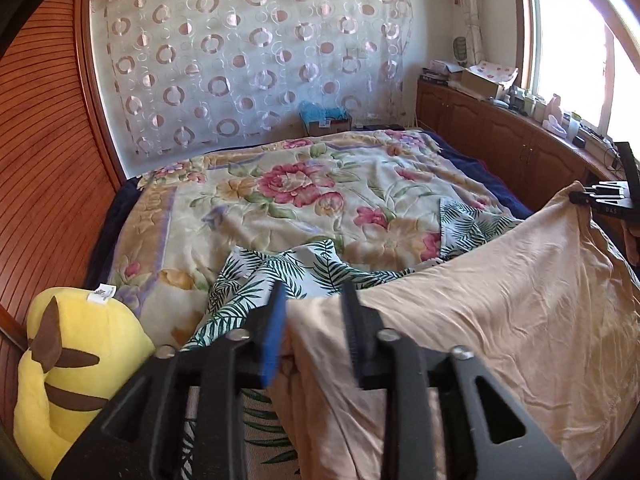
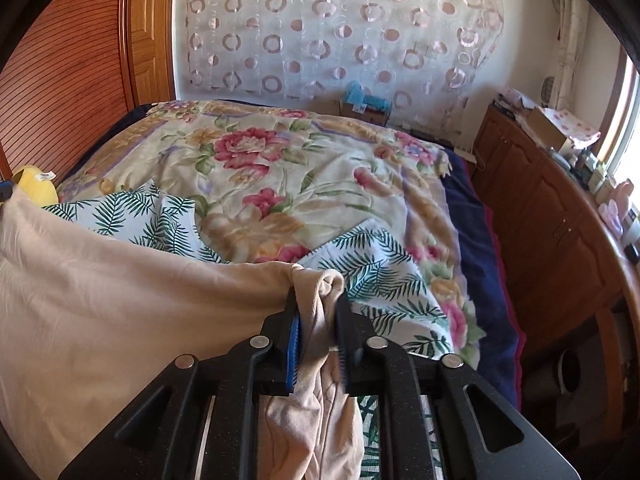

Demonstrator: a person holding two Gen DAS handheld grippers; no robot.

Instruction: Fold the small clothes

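Bed (image 1: 280, 184): plush floral blanket, slightly rumpled, over a navy sheet.
Cloth (image 1: 500, 300): peach, soft, creased knit; stretched above the bed's near end, over a palm-leaf garment (image 1: 280, 268).
Left tool (image 1: 314, 300): jaws parted, cloth corner between the ribbed pads, loose.
Right tool (image 2: 316, 304): jaws parted slightly, bunched cloth corner between them; grip cannot be told.
Plush toy (image 1: 72, 360): yellow, brown stripes, at the bed's near left corner.

Home bedroom: bed (image 1: 280, 200), curtain (image 1: 248, 48).
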